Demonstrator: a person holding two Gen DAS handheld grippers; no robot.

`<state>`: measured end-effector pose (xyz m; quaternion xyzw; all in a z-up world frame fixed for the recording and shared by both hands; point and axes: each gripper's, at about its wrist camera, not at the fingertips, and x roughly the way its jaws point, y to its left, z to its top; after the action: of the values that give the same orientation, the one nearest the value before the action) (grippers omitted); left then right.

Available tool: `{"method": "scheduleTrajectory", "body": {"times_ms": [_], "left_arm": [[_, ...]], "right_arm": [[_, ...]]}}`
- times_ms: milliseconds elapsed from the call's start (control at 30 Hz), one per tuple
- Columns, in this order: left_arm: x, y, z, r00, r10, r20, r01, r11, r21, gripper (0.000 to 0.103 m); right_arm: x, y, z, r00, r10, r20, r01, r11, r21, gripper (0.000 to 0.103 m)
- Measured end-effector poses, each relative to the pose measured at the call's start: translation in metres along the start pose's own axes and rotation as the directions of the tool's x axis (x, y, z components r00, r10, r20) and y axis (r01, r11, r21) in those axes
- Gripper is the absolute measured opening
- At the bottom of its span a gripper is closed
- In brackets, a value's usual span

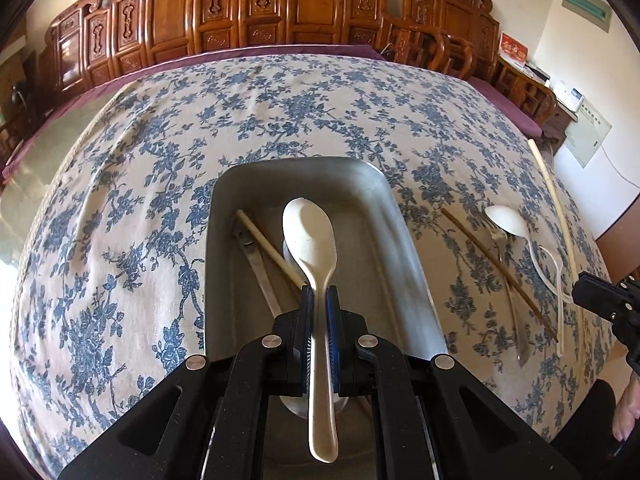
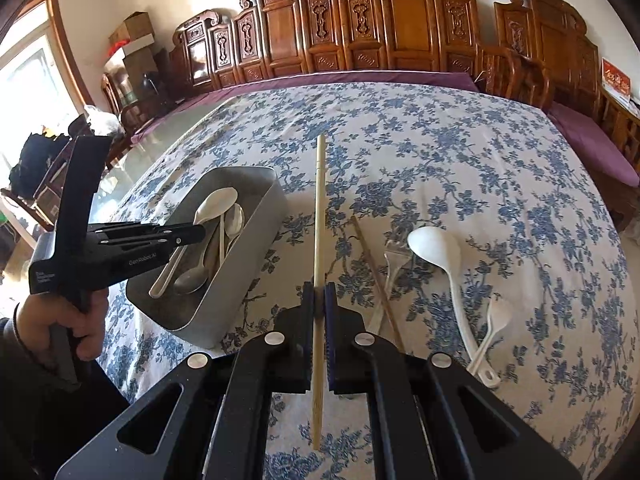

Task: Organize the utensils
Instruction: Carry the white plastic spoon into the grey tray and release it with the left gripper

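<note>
White spoon (image 1: 310, 240) in left gripper (image 1: 320, 300) over tray (image 1: 404, 248)

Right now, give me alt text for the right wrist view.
The right gripper is shut on a pale chopstick. To the left, the left gripper holds a white spoon over a grey tray.

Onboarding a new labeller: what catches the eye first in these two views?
The left gripper, shut on a white spoon, hangs over the grey metal bin that already holds utensils. The right gripper is shut on a pale chopstick above the blue floral tablecloth. To its right lie a white ladle and other loose utensils.
</note>
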<state>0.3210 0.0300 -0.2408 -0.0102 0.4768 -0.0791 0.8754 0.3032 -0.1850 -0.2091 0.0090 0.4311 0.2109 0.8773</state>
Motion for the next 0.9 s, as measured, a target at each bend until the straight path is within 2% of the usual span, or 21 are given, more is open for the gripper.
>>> {"method": "scheduleTrajectory", "body": {"times_ms": [567, 900], "left_arm": [[0.005, 0.008, 0.001, 1.0, 0.026, 0.01, -0.026, 1.0, 0.002, 0.006], [-0.014, 0.019, 0.0, 0.999, 0.019, 0.044, -0.018, 0.999, -0.03, 0.007]], "right_arm": [[0.016, 0.025, 0.011, 0.999, 0.028, -0.016, -0.029, 0.999, -0.044, 0.006], [0.016, 0.048, 0.017, 0.999, 0.047, -0.017, -0.048, 0.997, -0.065, 0.006]]}}
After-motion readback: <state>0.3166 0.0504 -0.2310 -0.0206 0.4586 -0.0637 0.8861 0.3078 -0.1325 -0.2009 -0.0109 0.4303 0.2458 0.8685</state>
